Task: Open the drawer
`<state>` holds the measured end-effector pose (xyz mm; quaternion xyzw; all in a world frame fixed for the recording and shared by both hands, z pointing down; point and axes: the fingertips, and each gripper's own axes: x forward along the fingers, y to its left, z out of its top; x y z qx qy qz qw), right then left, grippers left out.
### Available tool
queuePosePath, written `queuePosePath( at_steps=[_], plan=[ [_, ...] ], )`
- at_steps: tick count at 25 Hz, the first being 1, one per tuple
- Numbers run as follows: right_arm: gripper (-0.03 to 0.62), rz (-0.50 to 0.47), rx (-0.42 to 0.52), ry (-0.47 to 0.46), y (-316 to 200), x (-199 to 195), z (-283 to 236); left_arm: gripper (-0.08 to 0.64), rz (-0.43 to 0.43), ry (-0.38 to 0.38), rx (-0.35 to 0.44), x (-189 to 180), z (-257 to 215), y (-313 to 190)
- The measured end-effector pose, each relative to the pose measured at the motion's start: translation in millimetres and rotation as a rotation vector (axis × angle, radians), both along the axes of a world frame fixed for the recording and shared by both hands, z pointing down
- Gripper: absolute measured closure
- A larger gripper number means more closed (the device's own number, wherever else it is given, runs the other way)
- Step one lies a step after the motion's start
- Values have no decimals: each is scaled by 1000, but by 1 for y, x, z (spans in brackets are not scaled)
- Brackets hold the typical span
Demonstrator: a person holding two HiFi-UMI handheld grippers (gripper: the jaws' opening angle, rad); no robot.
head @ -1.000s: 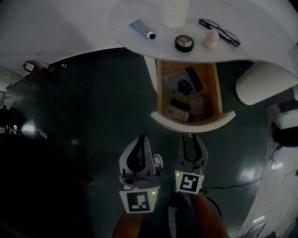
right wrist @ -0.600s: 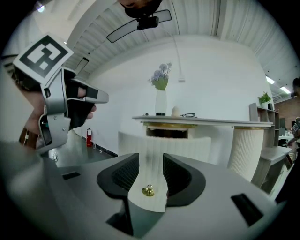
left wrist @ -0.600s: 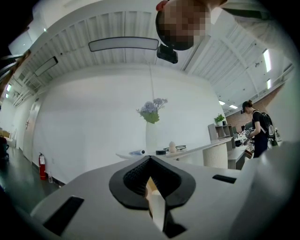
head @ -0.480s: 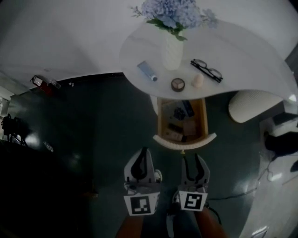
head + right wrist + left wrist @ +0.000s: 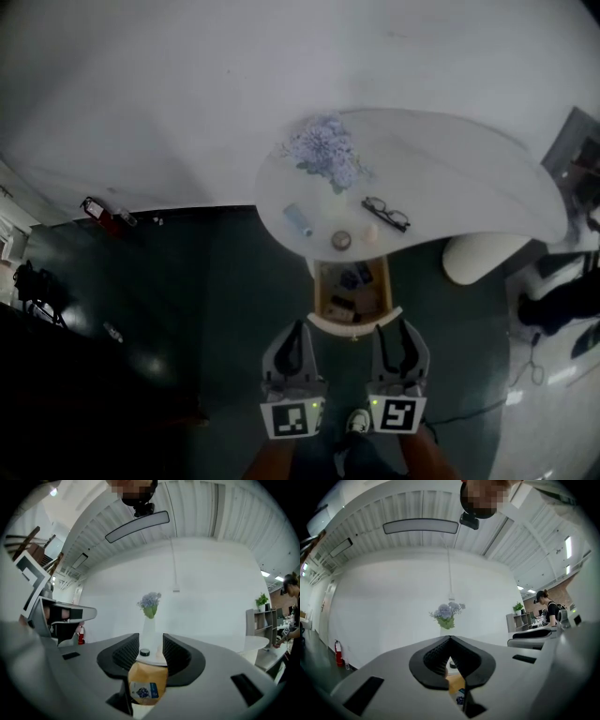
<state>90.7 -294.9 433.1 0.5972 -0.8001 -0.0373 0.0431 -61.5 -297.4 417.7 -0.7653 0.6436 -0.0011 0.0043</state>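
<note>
Drawer (image 5: 353, 292) sits pulled out under the table's (image 5: 469, 178) near edge, and the small things inside are too dim to name. The left gripper (image 5: 298, 328) is just short of its curved front, jaws pinched together on nothing. The right gripper (image 5: 394, 330) is alongside, jaws parted and empty. Flowers (image 5: 323, 155) and glasses (image 5: 385, 214) are on top, over a dark floor (image 5: 187, 309).

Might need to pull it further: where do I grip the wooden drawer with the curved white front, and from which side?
Grip the small knob at the middle of the wooden drawer's curved white front, coming straight in from the person's side. It juts out toward you; the broad, curved panel would probably pinch poorly.
</note>
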Motion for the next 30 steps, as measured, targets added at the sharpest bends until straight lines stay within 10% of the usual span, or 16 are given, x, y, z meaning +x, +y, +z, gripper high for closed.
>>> queuePosePath(
  at_steps=[16,30],
  plan=[
    [446,-71,97,6,17,6,-139,557,85,32,43,22,-106,16],
    [447,-25,125,-30,26,23,-159,557,104,12,111,32,-145,9]
  ],
)
